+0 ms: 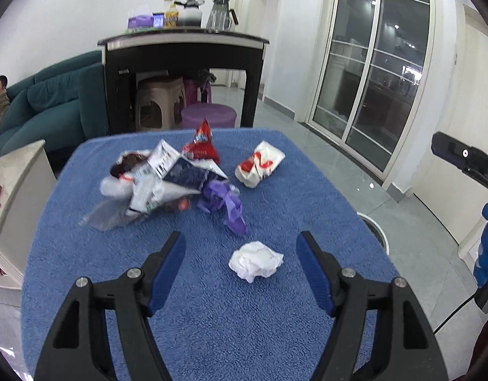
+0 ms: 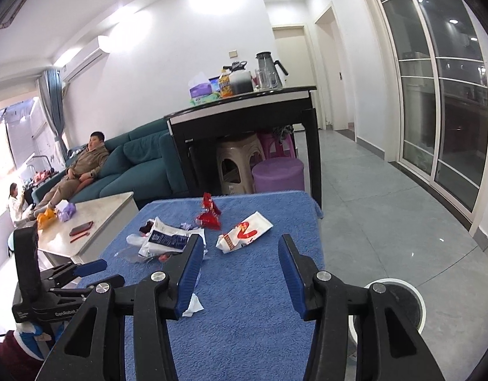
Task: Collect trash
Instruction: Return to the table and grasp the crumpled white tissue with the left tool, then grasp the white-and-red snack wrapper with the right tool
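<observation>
Left gripper (image 1: 240,247) hung over the blue-towelled counter (image 1: 212,317), jaws apart, nothing between the pads. Crumpled white tissue (image 1: 256,261) lay near the counter's front edge, just ahead of it. Wrapper pile (image 1: 161,177) sat toward the far-left corner. Right gripper (image 2: 240,250) also apart, empty, near the right edge.

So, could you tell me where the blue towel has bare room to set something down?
Bare patches: the near strip of the blue towel below the crumpled tissue, and the right edge beside the red-and-white wrapper. It is crowded at the far left, where the wrapper pile and purple bag lie together.
</observation>
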`<state>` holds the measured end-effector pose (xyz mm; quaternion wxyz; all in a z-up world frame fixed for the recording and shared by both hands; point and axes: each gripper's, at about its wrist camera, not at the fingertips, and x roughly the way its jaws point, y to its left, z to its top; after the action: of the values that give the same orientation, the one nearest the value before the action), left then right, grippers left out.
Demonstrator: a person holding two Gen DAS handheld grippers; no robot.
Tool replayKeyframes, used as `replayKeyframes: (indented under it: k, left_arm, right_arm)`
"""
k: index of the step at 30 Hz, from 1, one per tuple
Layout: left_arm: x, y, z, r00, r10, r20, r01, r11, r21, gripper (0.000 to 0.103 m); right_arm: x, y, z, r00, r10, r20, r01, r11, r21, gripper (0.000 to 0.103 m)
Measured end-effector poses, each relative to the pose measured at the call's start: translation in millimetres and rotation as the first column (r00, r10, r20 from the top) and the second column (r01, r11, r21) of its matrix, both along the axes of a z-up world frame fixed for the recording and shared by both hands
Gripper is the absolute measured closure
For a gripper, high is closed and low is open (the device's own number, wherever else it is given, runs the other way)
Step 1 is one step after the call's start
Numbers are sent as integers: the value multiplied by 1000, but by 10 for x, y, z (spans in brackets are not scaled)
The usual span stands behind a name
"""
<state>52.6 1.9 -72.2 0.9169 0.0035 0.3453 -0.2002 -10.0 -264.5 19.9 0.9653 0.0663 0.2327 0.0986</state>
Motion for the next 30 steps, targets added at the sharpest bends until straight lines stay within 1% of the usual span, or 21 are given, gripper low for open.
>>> replayKeyframes:
  k: [1, 3, 4, 9, 10, 11, 12, 14, 15, 17, 19, 20, 22, 24, 26, 28, 30]
  left_arm:
    - [41, -30, -69, 1000, -9, -17, 9, 1000, 1, 32]
    - [147, -108, -237, 998, -27, -55, 28, 1000, 11, 32]
    - [209, -153, -338, 996, -37, -77, 39, 999, 17, 32]
    - [391, -307, -644, 987, -85, -138, 89, 996, 23, 33]
    - [426, -329, -673, 985, -94, -144, 98, 995, 21, 38]
    - [464, -360, -721, 982, -111, -155, 115, 993, 19, 46]
    - [499, -385, -767, 978, -126, -169, 130, 991, 16, 49]
    - [542, -427, -851, 972, -141, -189, 148, 989, 23, 59]
    - [547, -447, -895, 971, -144, -188, 153, 988, 35, 61]
    - [553, -447, -942, 974, -139, -178, 150, 988, 47, 73]
    - [567, -371, -936, 973, -146, -181, 148, 989, -1, 81]
    - [584, -341, -939, 971, -147, -186, 146, 989, -19, 82]
    - [604, -254, -929, 972, -136, -192, 128, 990, -58, 84]
    - [623, -182, -882, 978, -118, -172, 108, 992, -70, 84]
    - [648, -115, -824, 986, -93, -141, 85, 994, -66, 84]
    - [670, -31, -775, 992, -64, -108, 57, 997, -59, 84]
    - [698, 36, -766, 997, -26, -76, 24, 999, -30, 84]
  right_arm:
    - [-8, 35, -32, 1000, 2, -8, -2, 1000, -2, 54]
    - [112, 61, -114, 999, 3, -38, -4, 1000, -8, 54]
    - [92, 67, -161, 999, 3, -48, -3, 1000, -9, 54]
    - [376, 51, -414, 991, -8, -131, 7, 1000, -13, 54]
    - [436, 55, -468, 989, -9, -147, 7, 1000, -14, 54]
    - [528, 64, -524, 986, -9, -165, 7, 1000, -16, 54]
    - [564, 61, -561, 985, -9, -175, 6, 1000, -17, 54]
    - [700, 81, -654, 979, -3, -203, 0, 1000, -17, 54]
    - [783, 100, -702, 976, -1, -219, -3, 1000, -20, 54]
    - [920, 133, -779, 970, 7, -242, -13, 1000, -24, 54]
    - [1085, 200, -865, 963, 23, -268, -30, 999, -22, 54]
    - [1160, 230, -902, 960, 28, -277, -35, 999, -21, 54]
    - [1340, 270, -973, 954, 35, -298, -40, 999, -12, 54]
    - [1558, 335, -1062, 945, 40, -326, -39, 999, 8, 54]
    - [1731, 395, -1134, 939, 46, -341, -40, 999, 24, 53]
    - [1949, 429, -1226, 931, 32, -364, -16, 999, 46, 40]
    - [2104, 408, -1302, 924, 18, -382, 16, 996, 84, 39]
